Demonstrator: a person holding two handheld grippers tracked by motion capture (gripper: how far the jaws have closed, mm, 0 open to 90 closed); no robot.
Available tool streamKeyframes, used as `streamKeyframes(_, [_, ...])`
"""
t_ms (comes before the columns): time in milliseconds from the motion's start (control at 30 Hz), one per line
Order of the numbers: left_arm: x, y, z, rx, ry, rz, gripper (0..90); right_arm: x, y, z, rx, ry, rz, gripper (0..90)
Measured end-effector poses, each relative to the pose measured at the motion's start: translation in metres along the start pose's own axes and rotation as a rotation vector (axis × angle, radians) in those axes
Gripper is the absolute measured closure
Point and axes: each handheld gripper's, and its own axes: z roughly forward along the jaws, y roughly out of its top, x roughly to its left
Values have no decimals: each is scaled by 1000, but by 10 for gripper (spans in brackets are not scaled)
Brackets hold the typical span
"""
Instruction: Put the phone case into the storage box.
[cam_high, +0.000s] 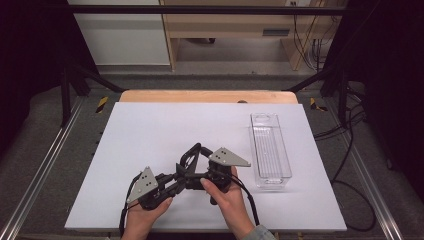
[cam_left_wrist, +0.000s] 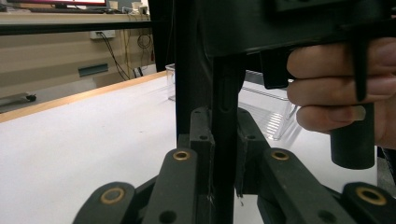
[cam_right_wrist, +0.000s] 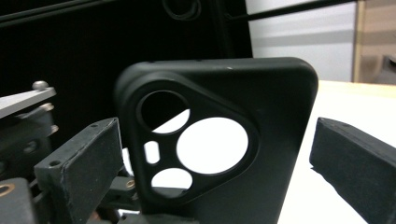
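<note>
A: Since it's only a thin black phone case, I'd judge it light, rubbery and easy to bend, with a matte skin that shouldn't slip much.

B: Where is it held? Start at the left.

A: At about seven o'clock on the white table top, the left gripper has its jaws drawn together, clamped on the case's thin edge; the left gripper view looks straight down that edge, pinched between the pads. The case rises from there, near six o'clock, a little toward the person's side of the table's middle.

B: And the right gripper?

A: Its jaws stand apart, one on either side of the case near the camera cut-out, neither pad pressing.

B: Best place to grip?

A: I'd take it on the solid side rim or the plain back panel. The cut-out corner is the weakest part and would probably buckle if squeezed.

B: Room to move?

A: Plenty toward nine and twelve o'clock, bare board right up to the edges. At three o'clock lies a clear plastic tray, long and narrow with thin walls, close to the right hand, so I'd expect a swing that way to need care.
</note>
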Motion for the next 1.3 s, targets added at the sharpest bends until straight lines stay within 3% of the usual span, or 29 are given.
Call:
streamKeyframes(267, [0, 0, 1, 1, -7, -2, 808, -1, 0, 1, -4, -2, 10, 49])
streamKeyframes(433, [-2, 0, 1, 3, -14, 3, 808, -1, 0, 0, -11, 34, 18, 55])
streamKeyframes(633, [-3, 0, 2, 5, -18, 5, 808, 0, 0, -1, -10, 38, 19, 77])
streamKeyframes(1300, [-4, -3, 4, 17, -14, 4, 806, -2, 0, -1, 14, -2, 25, 133])
